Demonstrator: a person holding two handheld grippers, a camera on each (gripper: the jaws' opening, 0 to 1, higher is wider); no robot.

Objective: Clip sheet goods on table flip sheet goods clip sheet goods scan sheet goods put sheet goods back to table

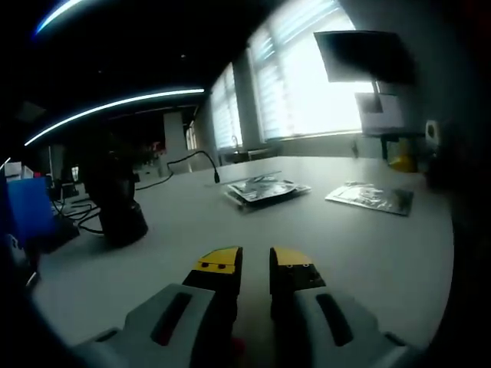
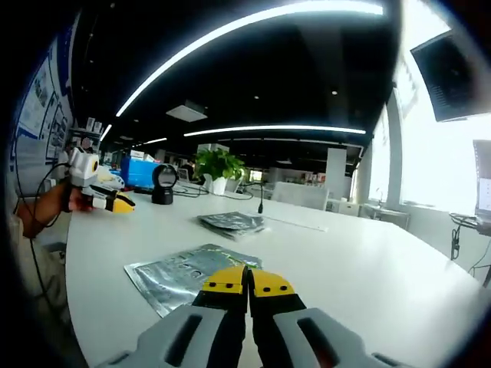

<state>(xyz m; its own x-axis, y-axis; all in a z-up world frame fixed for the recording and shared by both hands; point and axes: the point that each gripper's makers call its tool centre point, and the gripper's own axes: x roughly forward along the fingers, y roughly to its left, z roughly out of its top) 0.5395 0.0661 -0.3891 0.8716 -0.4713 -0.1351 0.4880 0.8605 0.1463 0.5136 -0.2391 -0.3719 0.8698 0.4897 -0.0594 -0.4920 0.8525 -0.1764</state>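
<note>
In my right gripper view, my right tool (image 2: 248,282) has its yellow-tipped jaws clenched together with nothing between them, hovering just over the near edge of a flat silvery foil sheet packet (image 2: 186,274) lying on the white bench (image 2: 368,268). Farther along the bench lies a small stack of similar silvery packets (image 2: 232,223), and beyond that stands a black scanner on a stand (image 2: 163,185). At far left a hand holds my left tool (image 2: 103,199) above the bench edge. In my left gripper view, that tool's jaws stand slightly apart, released, holding nothing.
</note>
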